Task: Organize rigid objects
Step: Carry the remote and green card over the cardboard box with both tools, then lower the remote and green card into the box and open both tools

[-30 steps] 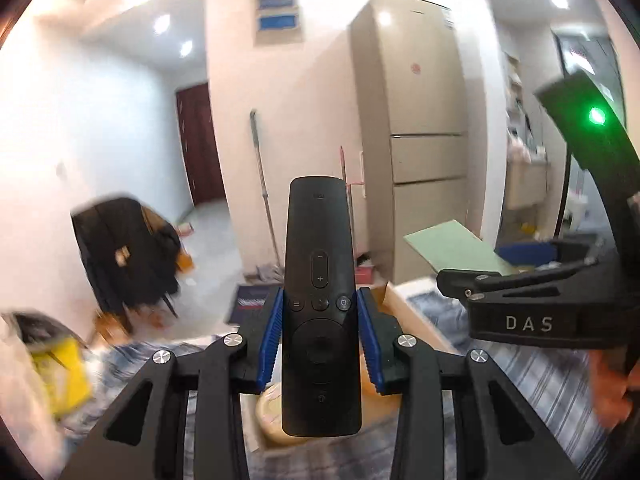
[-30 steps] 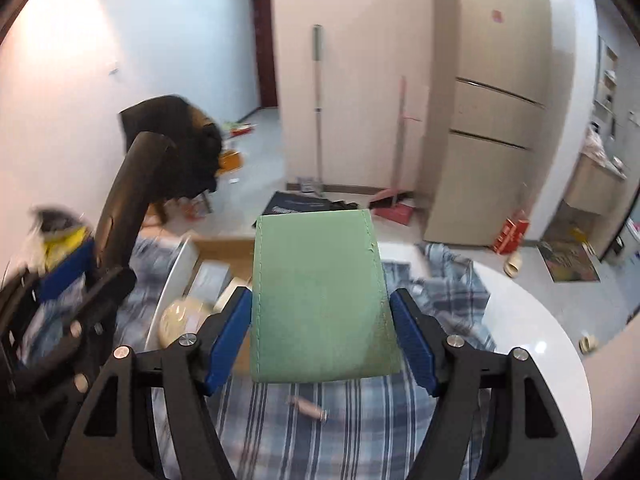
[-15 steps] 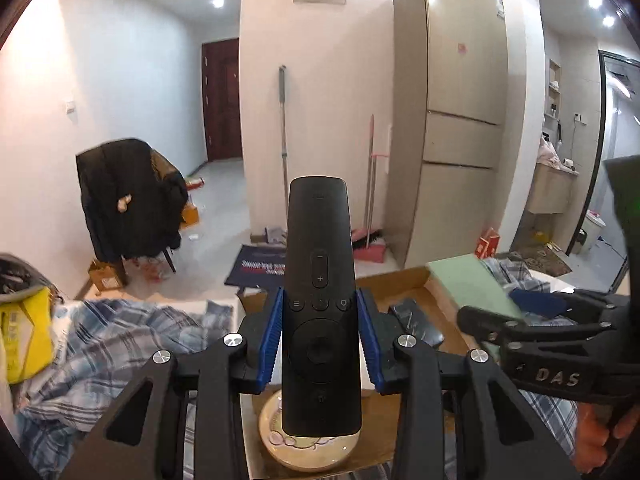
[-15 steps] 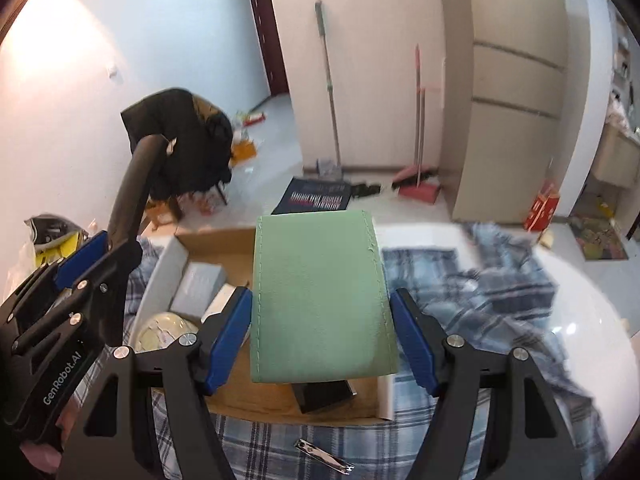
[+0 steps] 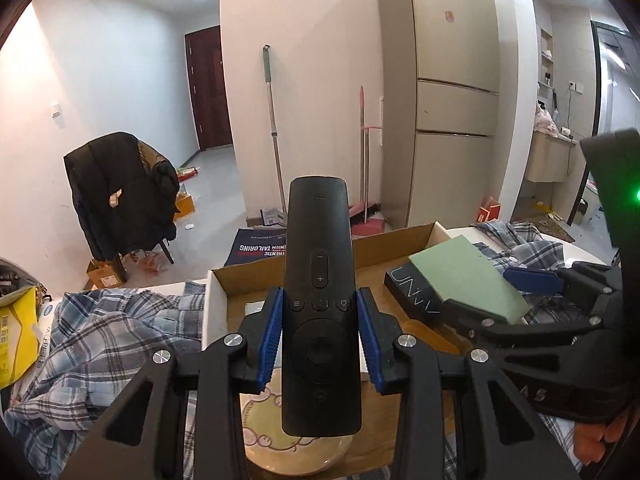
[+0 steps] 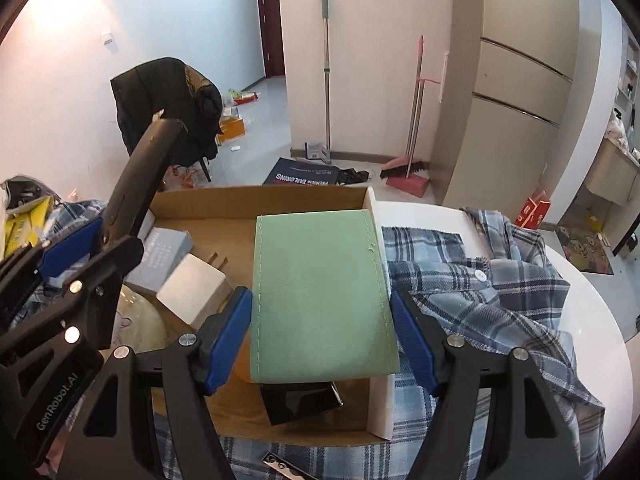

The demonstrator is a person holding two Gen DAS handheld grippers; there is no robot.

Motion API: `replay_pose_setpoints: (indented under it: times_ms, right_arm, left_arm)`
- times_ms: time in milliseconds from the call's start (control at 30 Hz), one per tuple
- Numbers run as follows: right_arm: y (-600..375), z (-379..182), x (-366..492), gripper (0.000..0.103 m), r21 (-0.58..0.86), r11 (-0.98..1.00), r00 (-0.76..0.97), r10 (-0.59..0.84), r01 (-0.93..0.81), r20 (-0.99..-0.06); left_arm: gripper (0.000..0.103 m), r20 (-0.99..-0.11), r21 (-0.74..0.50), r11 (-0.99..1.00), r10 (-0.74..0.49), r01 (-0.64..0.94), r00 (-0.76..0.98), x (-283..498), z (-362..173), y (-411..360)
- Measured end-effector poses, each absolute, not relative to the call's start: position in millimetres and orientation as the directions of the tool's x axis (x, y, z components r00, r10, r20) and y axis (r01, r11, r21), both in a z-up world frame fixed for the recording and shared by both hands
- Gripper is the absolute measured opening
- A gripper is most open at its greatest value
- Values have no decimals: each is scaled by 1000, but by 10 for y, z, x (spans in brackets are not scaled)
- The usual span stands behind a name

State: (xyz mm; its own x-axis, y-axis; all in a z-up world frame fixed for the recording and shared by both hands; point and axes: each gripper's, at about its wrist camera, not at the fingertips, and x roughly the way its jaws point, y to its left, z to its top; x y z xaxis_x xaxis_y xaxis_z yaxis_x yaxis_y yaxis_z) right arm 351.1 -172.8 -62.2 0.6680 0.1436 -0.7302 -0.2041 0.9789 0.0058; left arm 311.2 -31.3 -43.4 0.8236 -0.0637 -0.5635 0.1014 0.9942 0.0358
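My left gripper [image 5: 320, 334] is shut on a black remote control [image 5: 319, 280], held upright over the near left part of an open cardboard box [image 5: 400, 240]. My right gripper [image 6: 322, 340] is shut on a flat green case [image 6: 320, 292], held over the right side of the same box [image 6: 260, 200]. The green case also shows in the left wrist view [image 5: 468, 280], above a black box [image 5: 416, 294]. The remote shows at the left of the right wrist view [image 6: 144, 172].
The box holds a cream round dish [image 5: 296, 452], a grey box [image 6: 164, 256], a white block [image 6: 192, 292] and a black box [image 6: 300, 400]. It sits on a plaid cloth [image 6: 480, 320] over a white round table [image 6: 592, 340]. A nail clipper [image 6: 280, 464] lies in front.
Both grippers have moved forward and down over the cardboard box, each keeping its hold. The green case now hangs lower, over the box's right side.
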Motion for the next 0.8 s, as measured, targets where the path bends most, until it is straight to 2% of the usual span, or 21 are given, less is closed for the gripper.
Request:
replay_pose_setpoints:
  times_ms: [233,300,433,667,800]
  right_arm:
    - [-1737,-695,3554,70,-5,979,663,135,-204,-736]
    - [-1737,-701,3560,78,3,977,656,145,-213,-741]
    - [-1811,-612,3530,80,40,980,666,163,-196,-728]
    - [-2076,-380,3480,83,174,972,658,236,-160,-715]
    - [-2133,-417,3519,83,184,973,647,229,-138,-727]
  left_arm:
    - [38,-584,19,995,-73,103,809,3156,-484,-302]
    - [38,-589,5,995,-81,104,804,3163,-491,-283]
    - [38,-595,-18,995,-93,103,798,3178,-479,-259]
    - [38,-644,-136,984,-173,111,745,3258,-538,-242]
    - [38,-671,-198,975,-210,101,712,3378,-620,-217]
